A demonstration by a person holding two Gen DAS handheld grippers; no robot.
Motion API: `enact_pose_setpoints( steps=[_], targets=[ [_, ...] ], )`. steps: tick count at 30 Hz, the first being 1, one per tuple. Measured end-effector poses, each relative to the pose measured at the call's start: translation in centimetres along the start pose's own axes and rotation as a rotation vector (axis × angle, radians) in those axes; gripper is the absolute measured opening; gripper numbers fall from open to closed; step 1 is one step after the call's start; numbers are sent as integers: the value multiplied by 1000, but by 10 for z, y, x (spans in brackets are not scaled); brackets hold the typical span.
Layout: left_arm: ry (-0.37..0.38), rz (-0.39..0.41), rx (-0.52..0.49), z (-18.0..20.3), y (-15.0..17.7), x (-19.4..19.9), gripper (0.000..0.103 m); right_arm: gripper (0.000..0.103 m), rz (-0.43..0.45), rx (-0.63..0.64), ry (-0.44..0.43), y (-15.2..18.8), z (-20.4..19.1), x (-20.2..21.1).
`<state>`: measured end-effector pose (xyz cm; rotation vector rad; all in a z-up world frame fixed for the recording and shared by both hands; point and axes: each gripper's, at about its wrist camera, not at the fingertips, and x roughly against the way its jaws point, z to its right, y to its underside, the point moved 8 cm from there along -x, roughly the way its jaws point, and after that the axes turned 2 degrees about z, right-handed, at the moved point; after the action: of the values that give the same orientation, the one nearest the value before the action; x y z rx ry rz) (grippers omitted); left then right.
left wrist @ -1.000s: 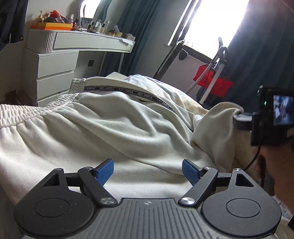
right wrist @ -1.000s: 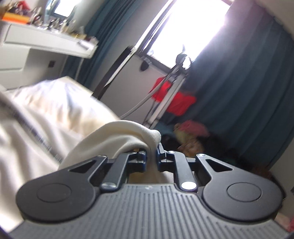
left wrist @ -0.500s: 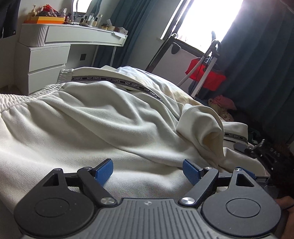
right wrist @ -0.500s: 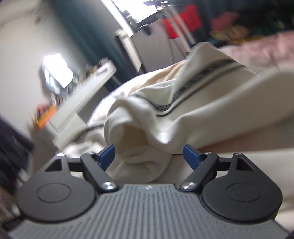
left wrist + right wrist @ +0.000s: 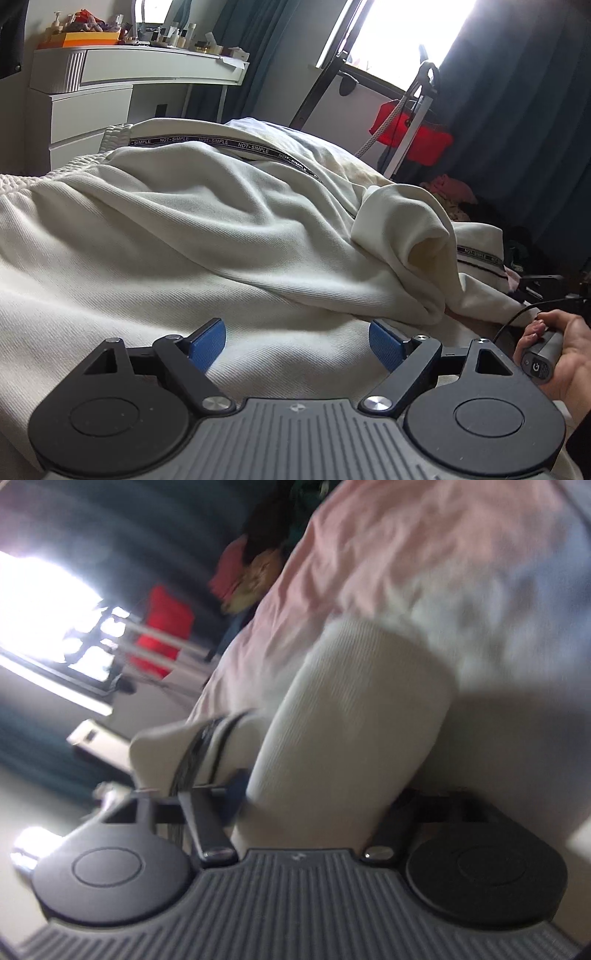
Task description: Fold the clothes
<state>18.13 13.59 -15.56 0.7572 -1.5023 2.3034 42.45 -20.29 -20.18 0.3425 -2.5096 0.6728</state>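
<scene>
Garment: cream ribbed trousers [image 5: 192,221] lie spread and rumpled across the bed, a black "NOT-SIMPLE" band [image 5: 236,144] running along the seam.
Leg end: a rolled cuff [image 5: 402,236] stands up at the right of the trousers, its opening facing the left wrist camera.
Left tool [image 5: 297,341]: blue pads wide apart, empty, low over the near edge of the trousers.
Right tool [image 5: 314,801]: seen blurred and tilted; a ribbed cuff [image 5: 354,716] fills the gap between its fingers, jaws apart; whether the pads touch the cloth I cannot tell.
Hand [image 5: 554,350]: right of the trousers, wrapped around a dark handle.
Bed: pink sheet [image 5: 388,554] beyond the cuff.
Behind the trousers: white desk [image 5: 136,70] with bottles; red bag [image 5: 410,133] at the window.
</scene>
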Motion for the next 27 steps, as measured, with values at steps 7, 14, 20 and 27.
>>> enact_pose_setpoints(
  steps=[7,14,20,27],
  targets=[
    [28,19,-62,23,7,-1,86,9,218,171,78,-108,-13,32],
    [56,38,-123,45,14,-3,86,9,391,207,165,-230,43,86],
    [45,31,-142,52,18,-7,86,9,391,159,206,-247,116,109],
    [56,44,-169,59,19,1,86,9,349,93,201,-237,179,131]
  ],
)
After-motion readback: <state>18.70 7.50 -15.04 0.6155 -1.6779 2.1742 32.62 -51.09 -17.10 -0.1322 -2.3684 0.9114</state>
